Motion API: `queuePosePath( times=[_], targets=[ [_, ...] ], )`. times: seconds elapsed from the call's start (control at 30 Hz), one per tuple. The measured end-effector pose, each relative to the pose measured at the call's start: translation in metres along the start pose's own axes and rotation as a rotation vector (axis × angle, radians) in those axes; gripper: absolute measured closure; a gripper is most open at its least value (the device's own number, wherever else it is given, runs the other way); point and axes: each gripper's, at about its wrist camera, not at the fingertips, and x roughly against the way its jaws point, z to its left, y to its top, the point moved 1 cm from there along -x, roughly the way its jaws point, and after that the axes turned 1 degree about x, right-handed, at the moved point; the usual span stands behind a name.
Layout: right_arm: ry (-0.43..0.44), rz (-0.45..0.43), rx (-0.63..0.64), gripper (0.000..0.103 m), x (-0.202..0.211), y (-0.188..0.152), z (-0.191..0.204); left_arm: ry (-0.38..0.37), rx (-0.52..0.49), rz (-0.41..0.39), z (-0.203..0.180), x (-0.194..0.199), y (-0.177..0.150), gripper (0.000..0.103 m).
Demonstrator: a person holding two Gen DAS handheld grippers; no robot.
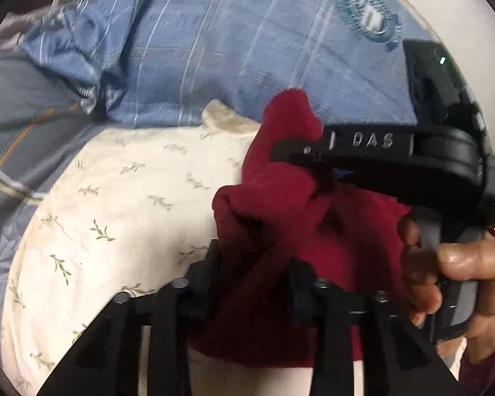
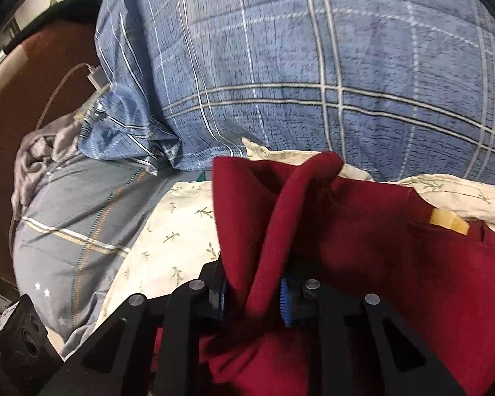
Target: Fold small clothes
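Slippage threatens: both grippers, left [image 1: 257,283] and right [image 2: 254,292], clamp narrowly on bunched red garment [image 2: 363,247]; fold may skew.

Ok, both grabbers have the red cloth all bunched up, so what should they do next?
Probably pull the two apart to stretch the bunched dark red knit garment flat over the cream leaf-print cloth. The left hand-held gripper and the right hand-held gripper each pinch a crumpled fold, so nothing is flat enough to fold.

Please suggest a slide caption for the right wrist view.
Right hand-held gripper pinching a fold of dark red garment above a cream leaf-print cloth on blue plaid bedding.
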Motion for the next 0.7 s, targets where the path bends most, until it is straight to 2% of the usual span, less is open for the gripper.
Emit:
queuePosePath(
  times=[0.07, 0.13, 0.27, 0.43, 0.5, 0.57, 0.63, 0.7],
  targets=[
    [0.014, -0.033, -0.002, 0.081, 0.019, 0.000, -0.006, -0.029, -0.025, -0.045, -0.019, 0.016, 0.001, 0.079],
    [0.022, -0.059, -0.006, 0.081, 0.042, -0.001, -0.016, -0.051, -0.051, -0.057, -0.038, 0.024, 0.000, 0.080],
    [-0.008, -0.107, -0.005, 0.081, 0.092, -0.006, -0.041, -0.077, -0.176, -0.061, -0.105, 0.031, -0.012, 0.081],
    [-0.103, -0.150, -0.068, 0.081, 0.145, -0.030, -0.105, -0.144, -0.294, -0.009, -0.190, 0.011, -0.034, 0.081],
    [-0.138, -0.152, -0.116, 0.081, 0.155, -0.042, -0.135, -0.163, -0.327, 0.024, -0.210, -0.004, -0.044, 0.081],
    [-0.206, -0.135, -0.152, 0.081, 0.152, -0.055, -0.161, -0.179, -0.340, 0.086, -0.229, -0.025, -0.058, 0.080],
    [-0.208, -0.079, -0.217, 0.081, 0.136, -0.069, -0.186, -0.185, -0.339, 0.155, -0.238, -0.041, -0.069, 0.072],
    [-0.219, -0.080, -0.255, 0.073, 0.131, -0.078, -0.198, -0.162, -0.348, 0.175, -0.241, -0.042, -0.072, 0.068]
  ],
)
